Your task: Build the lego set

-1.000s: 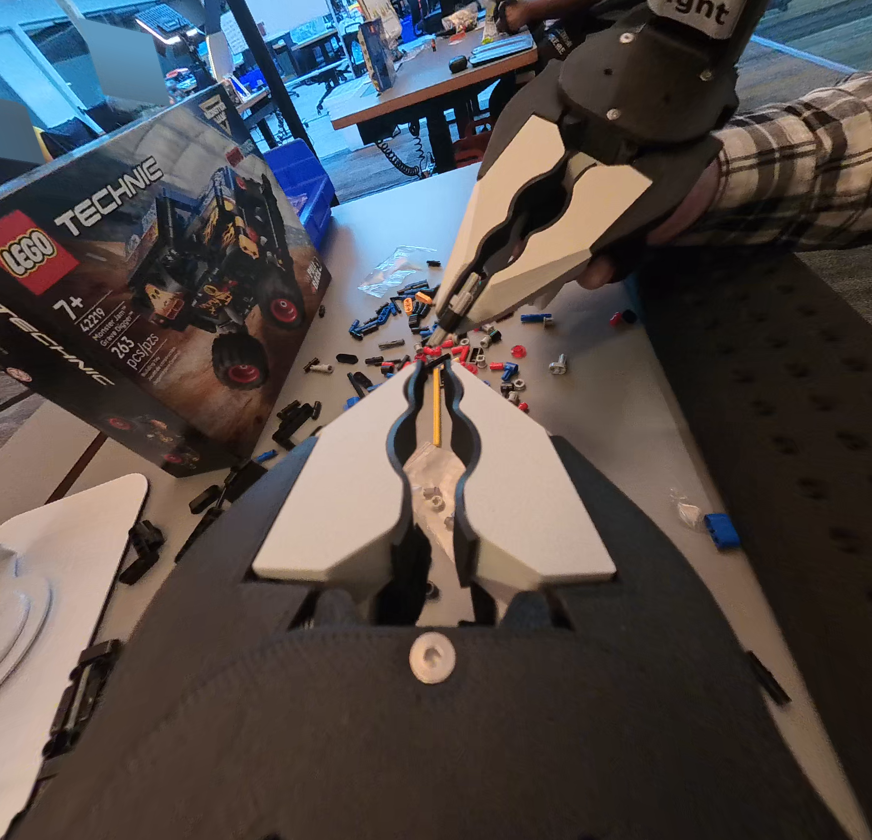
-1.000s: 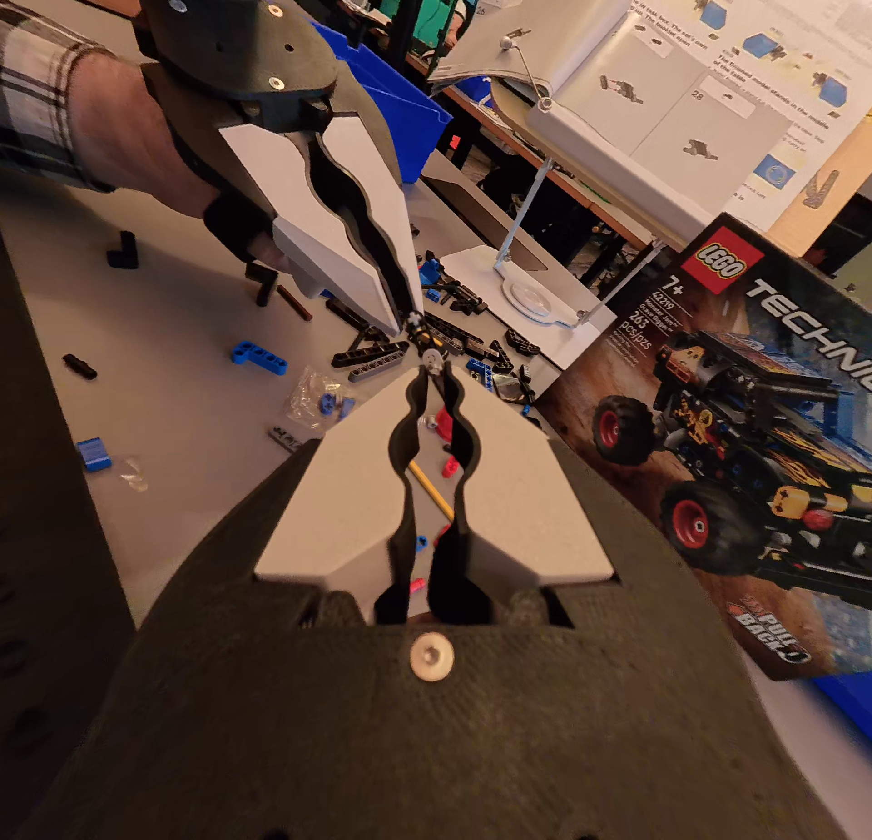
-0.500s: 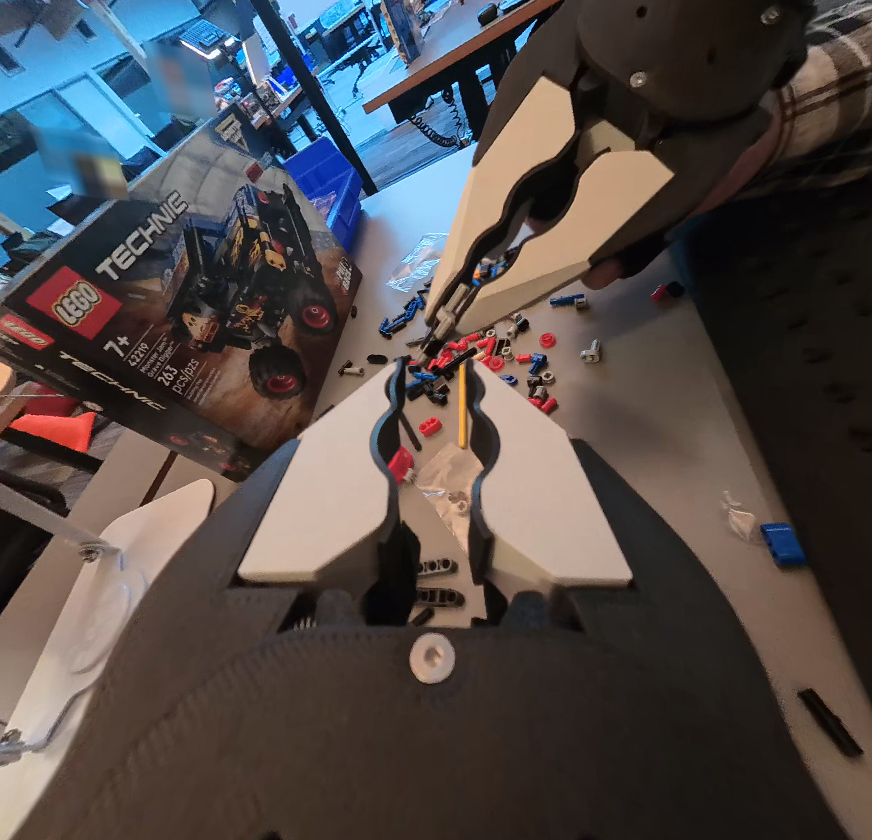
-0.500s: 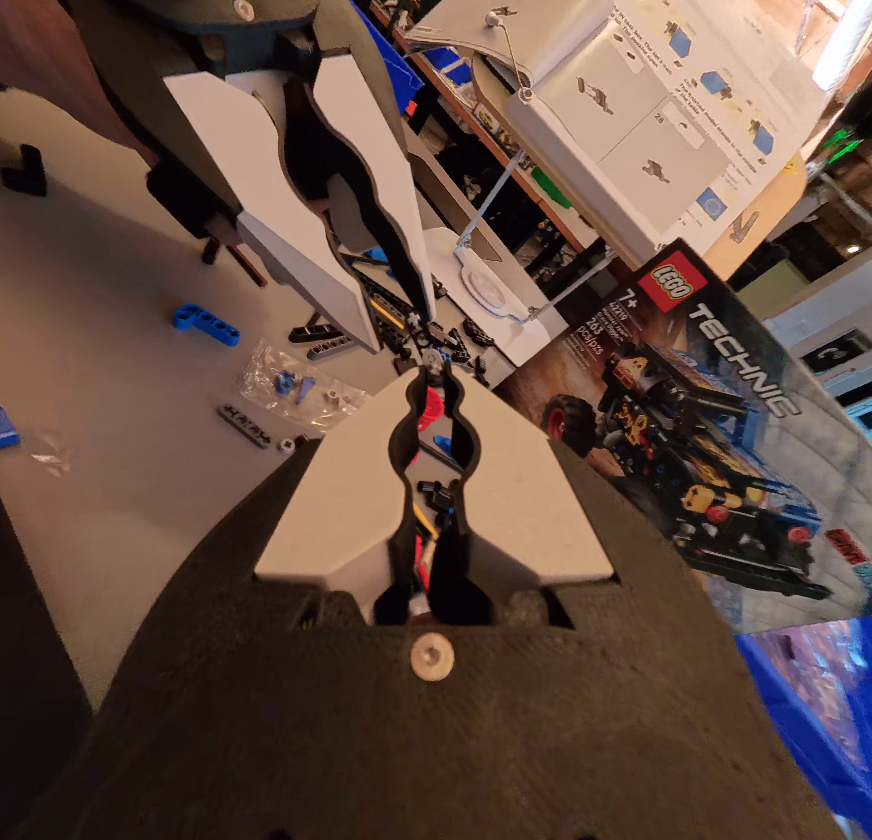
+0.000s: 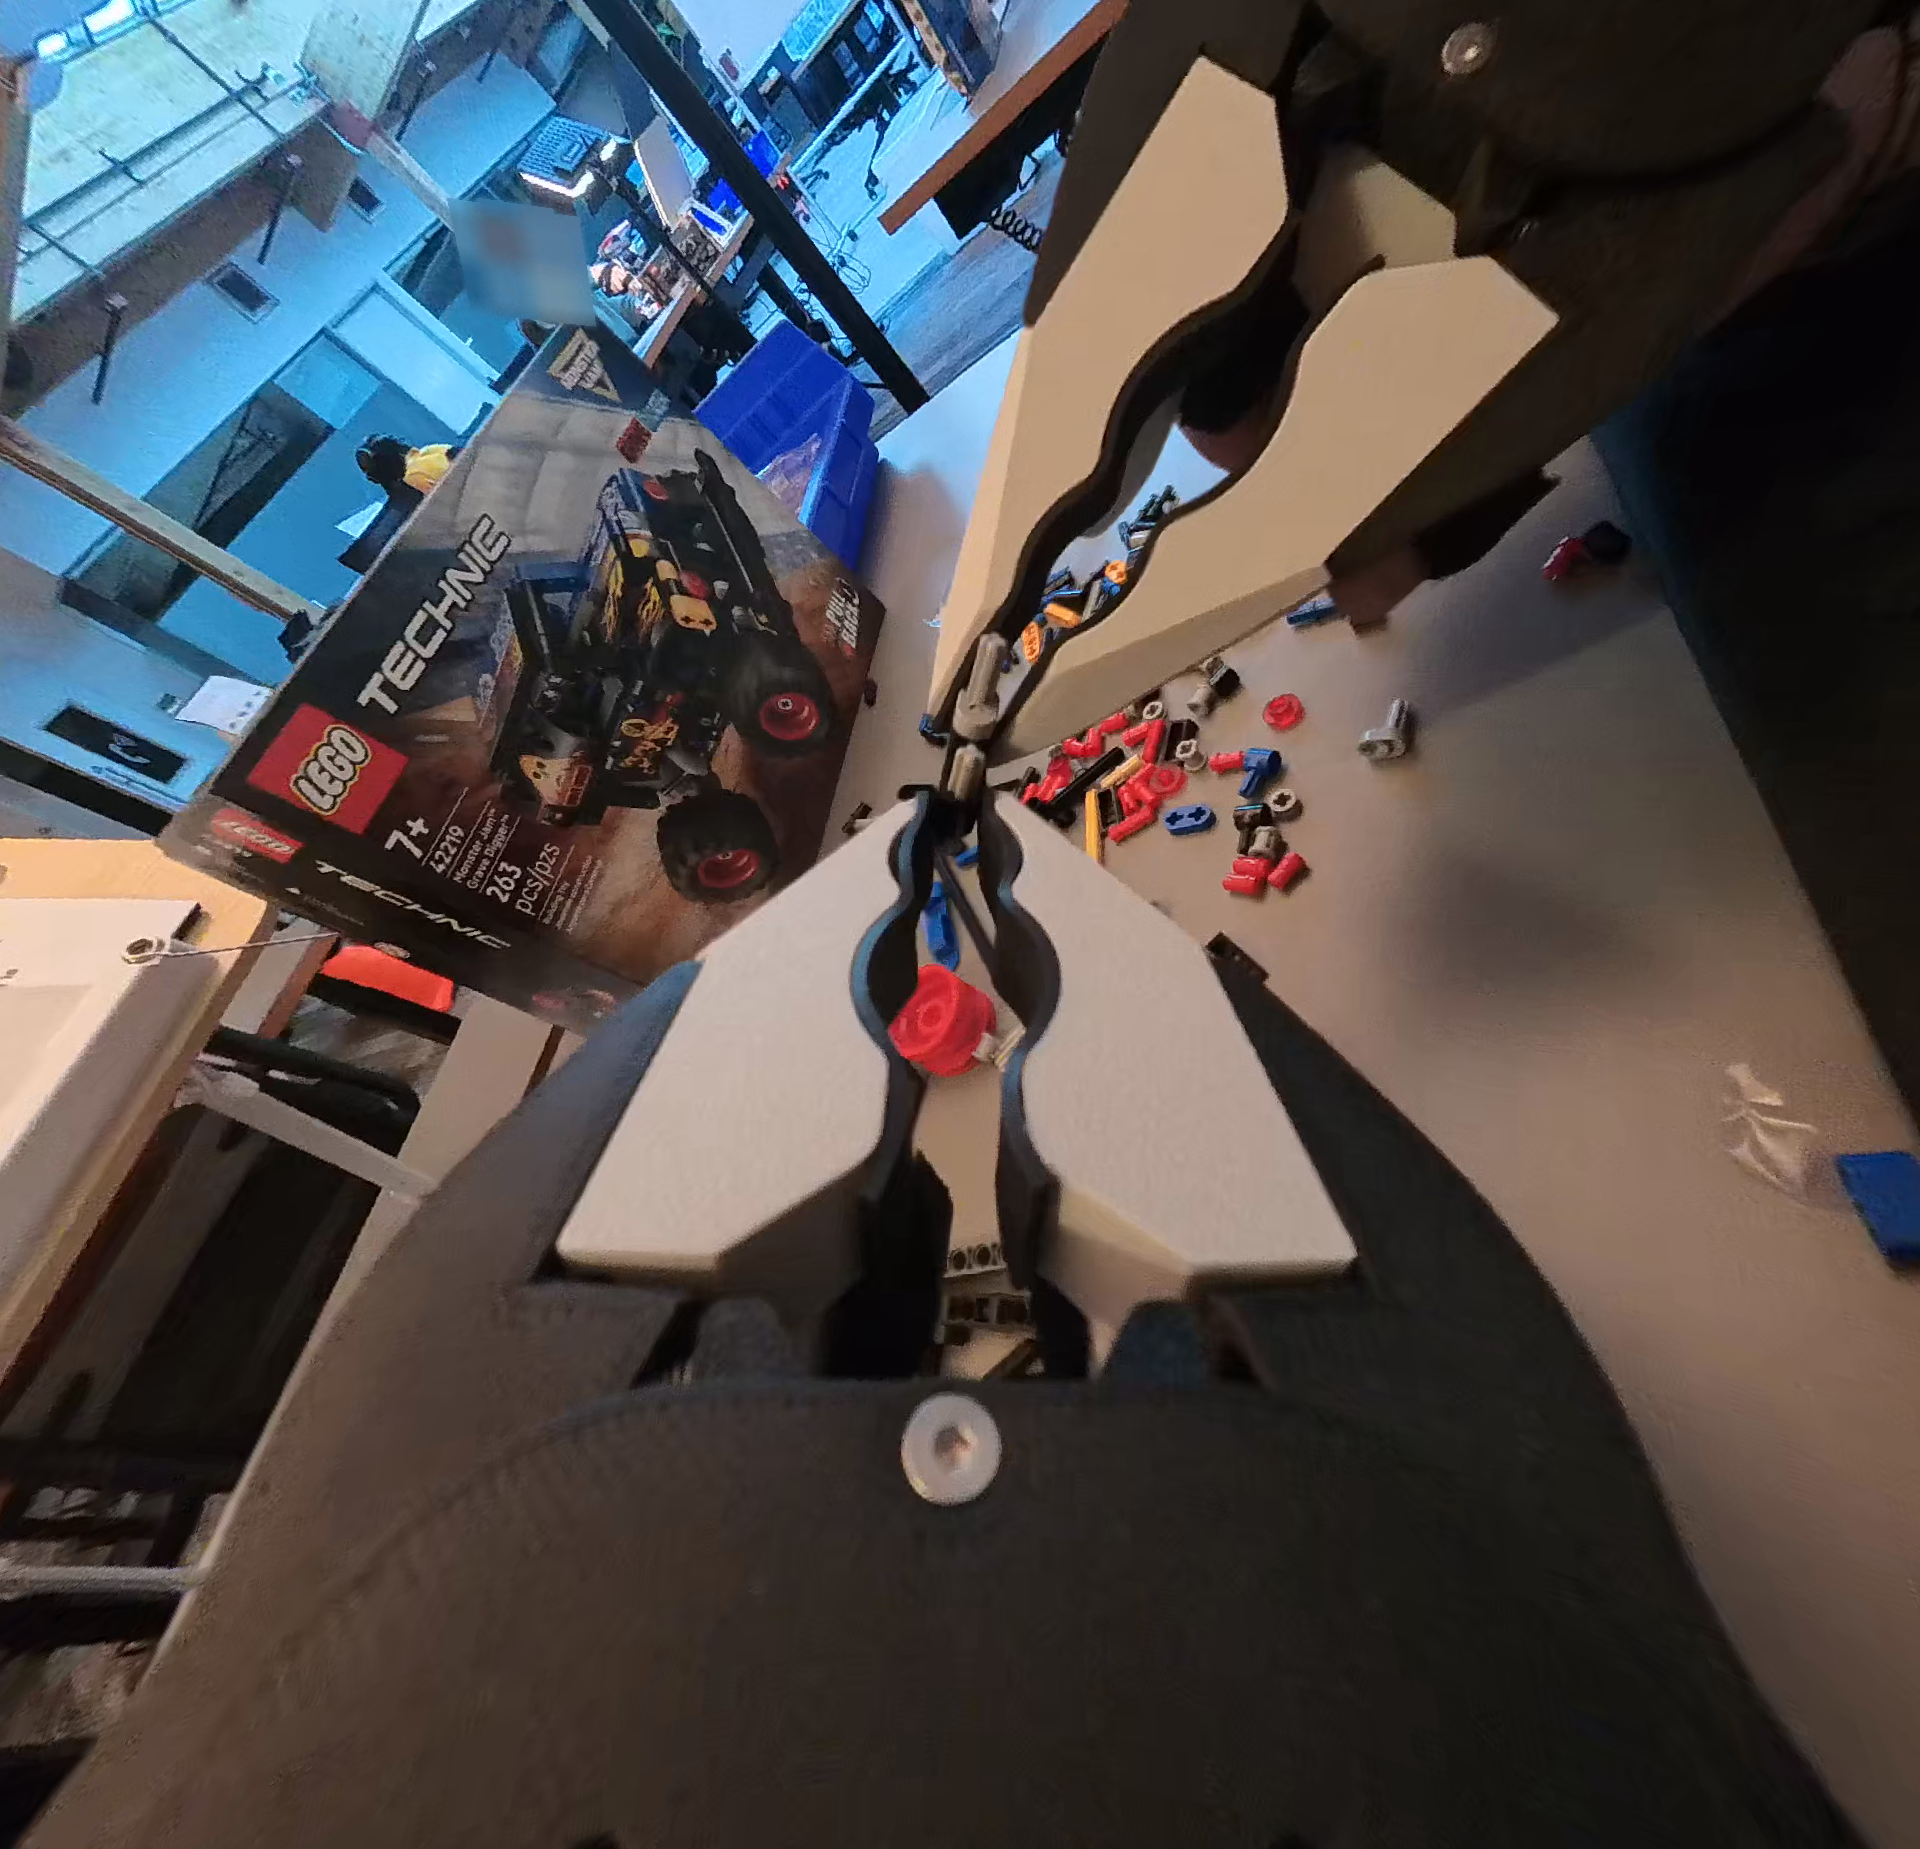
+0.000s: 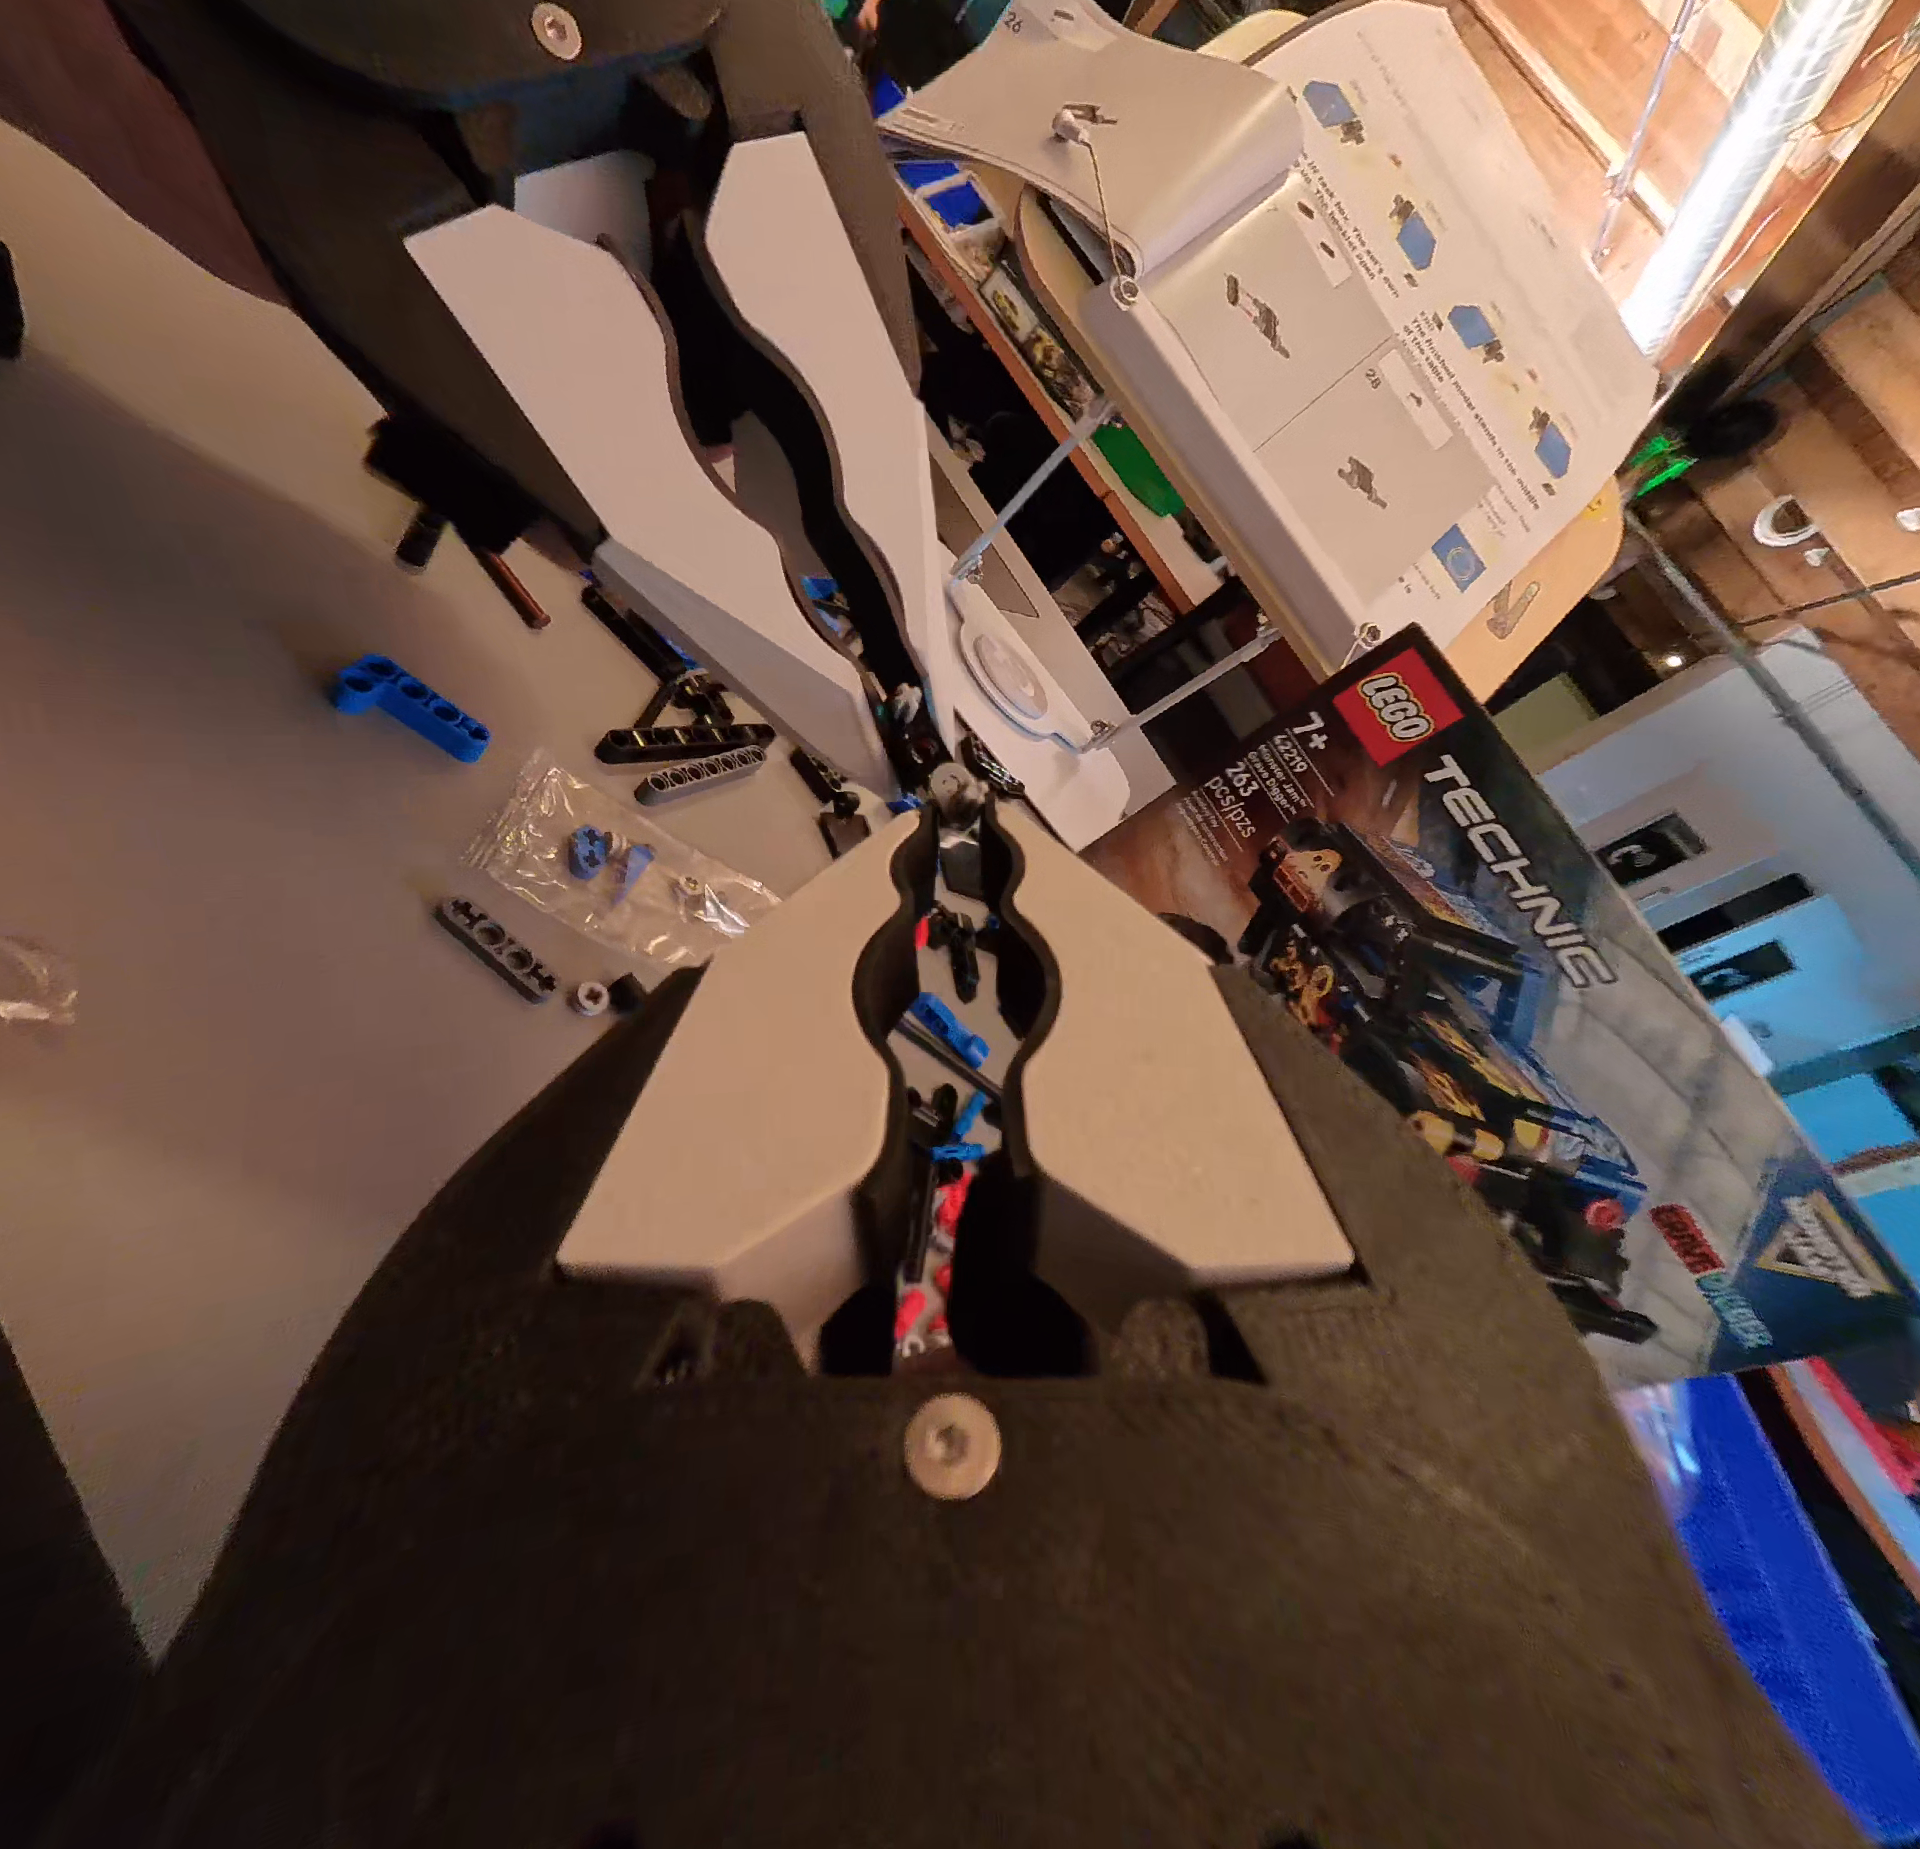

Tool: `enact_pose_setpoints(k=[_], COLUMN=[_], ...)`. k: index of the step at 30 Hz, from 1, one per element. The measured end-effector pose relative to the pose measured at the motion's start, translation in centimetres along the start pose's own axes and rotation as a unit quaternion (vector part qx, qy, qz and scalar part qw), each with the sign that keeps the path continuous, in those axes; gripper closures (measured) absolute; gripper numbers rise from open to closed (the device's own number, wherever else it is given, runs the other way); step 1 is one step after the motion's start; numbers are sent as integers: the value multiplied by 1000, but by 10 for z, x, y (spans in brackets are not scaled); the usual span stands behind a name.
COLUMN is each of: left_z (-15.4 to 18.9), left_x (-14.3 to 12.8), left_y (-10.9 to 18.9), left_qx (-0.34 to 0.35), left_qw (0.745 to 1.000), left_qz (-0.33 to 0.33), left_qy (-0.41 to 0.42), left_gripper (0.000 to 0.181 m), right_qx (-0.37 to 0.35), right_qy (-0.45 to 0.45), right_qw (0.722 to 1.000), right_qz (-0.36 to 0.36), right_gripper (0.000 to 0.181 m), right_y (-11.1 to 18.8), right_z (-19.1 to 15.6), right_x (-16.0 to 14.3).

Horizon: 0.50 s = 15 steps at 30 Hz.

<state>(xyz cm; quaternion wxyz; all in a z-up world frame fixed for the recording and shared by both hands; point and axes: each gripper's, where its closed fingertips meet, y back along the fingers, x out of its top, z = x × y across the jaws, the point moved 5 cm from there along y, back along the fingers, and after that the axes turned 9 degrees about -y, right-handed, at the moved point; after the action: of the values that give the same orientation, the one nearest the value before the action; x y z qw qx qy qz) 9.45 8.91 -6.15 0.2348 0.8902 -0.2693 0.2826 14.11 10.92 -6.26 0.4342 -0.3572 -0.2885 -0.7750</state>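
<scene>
My left gripper [image 5: 951, 812] is shut on a thin black axle piece [image 5: 966, 906] and is held above the table. My right gripper [image 5: 971, 703] comes in from the upper right, shut on a small grey connector [image 5: 977, 677]. The two tips meet, and a grey end [image 5: 964, 766] sits right at the left tips. In the right wrist view my right gripper [image 6: 951, 812] holds the grey piece [image 6: 951, 786], and the left gripper [image 6: 906, 719] points down at it from above. A red wheel hub [image 5: 940, 1020] shows through the gap between the left fingers.
The set's box [image 5: 540, 719] stands at the left of the table [image 5: 1507, 968] and also shows in the right wrist view [image 6: 1507, 968]. Loose red, blue and black pieces [image 5: 1174, 791] lie to the right. An instruction booklet on a stand [image 6: 1351, 345], a blue beam [image 6: 410, 708], black beams [image 6: 707, 739] and a plastic bag [image 6: 613, 864] are nearby.
Both grippers have risen from the table and rolled, so both views are tilted. Their tips have closed in on each other, and the grey piece now touches the left tips.
</scene>
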Motion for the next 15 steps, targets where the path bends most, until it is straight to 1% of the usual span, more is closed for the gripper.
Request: enact_pose_setpoints(k=[4, 7, 8, 11, 13, 15], left_z=[-5, -9, -11, -14, -13, -11], left_x=[0, 3, 4, 5, 4, 3], left_y=[3, 7, 8, 9, 9, 9], left_qx=[-7, -30, -44, -89, -116, -138], left_qw=[998, 991, 984, 952, 933, 920], left_qz=[28, 70, 85, 140, 162, 174], left_qy=[50, 110, 149, 258, 300, 323], left_gripper=[176, 176, 175, 175, 175, 175], right_qx=[26, 68, 78, 99, 113, 120], right_qy=[-48, -121, -143, -189, -215, -229], right_qw=[998, 990, 985, 975, 968, 963], right_qz=[19, 40, 48, 62, 64, 69], right_gripper=[170, 167, 168, 169, 169, 172], right_y=[-2, -1, -1, -1, -3, -3], right_z=[1, 2, 3, 6, 7, 8], right_x=[0, 0, 2, 4, 4, 4])
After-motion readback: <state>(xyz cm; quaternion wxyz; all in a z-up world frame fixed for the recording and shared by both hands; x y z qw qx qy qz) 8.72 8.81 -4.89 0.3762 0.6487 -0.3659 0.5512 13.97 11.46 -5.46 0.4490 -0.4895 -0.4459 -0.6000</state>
